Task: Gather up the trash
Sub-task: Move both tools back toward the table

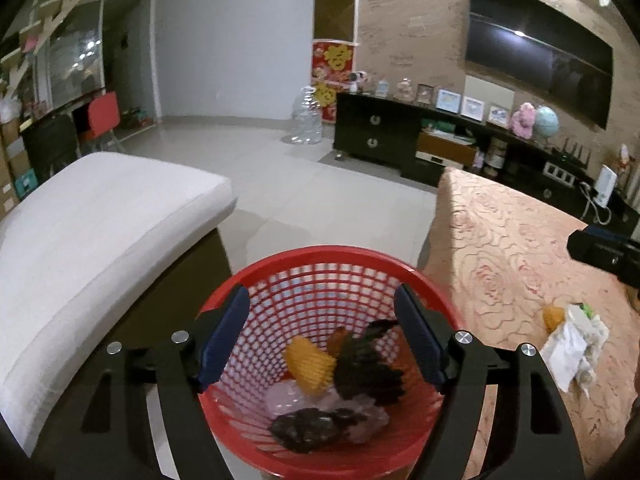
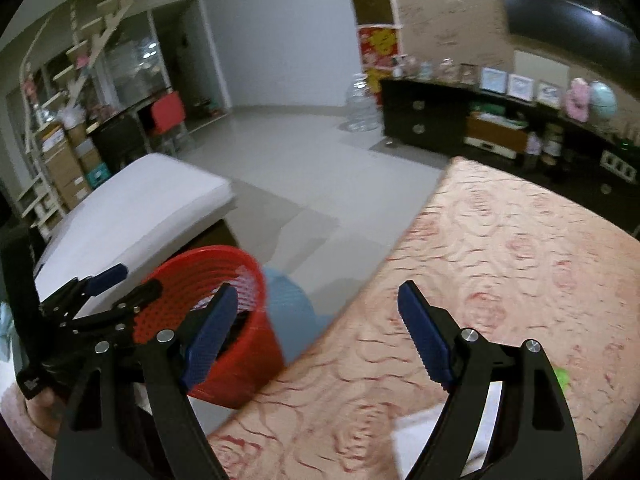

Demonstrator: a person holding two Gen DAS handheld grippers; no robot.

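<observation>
Reaching across the bench, we should steer the empty, open right tongs to the paper; left tongs hang open and empty over the basket.

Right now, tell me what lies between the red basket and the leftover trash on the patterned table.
Only bare rose-patterned tablecloth lies between the red basket and the crumpled trash pile; the left wrist view shows this.
</observation>
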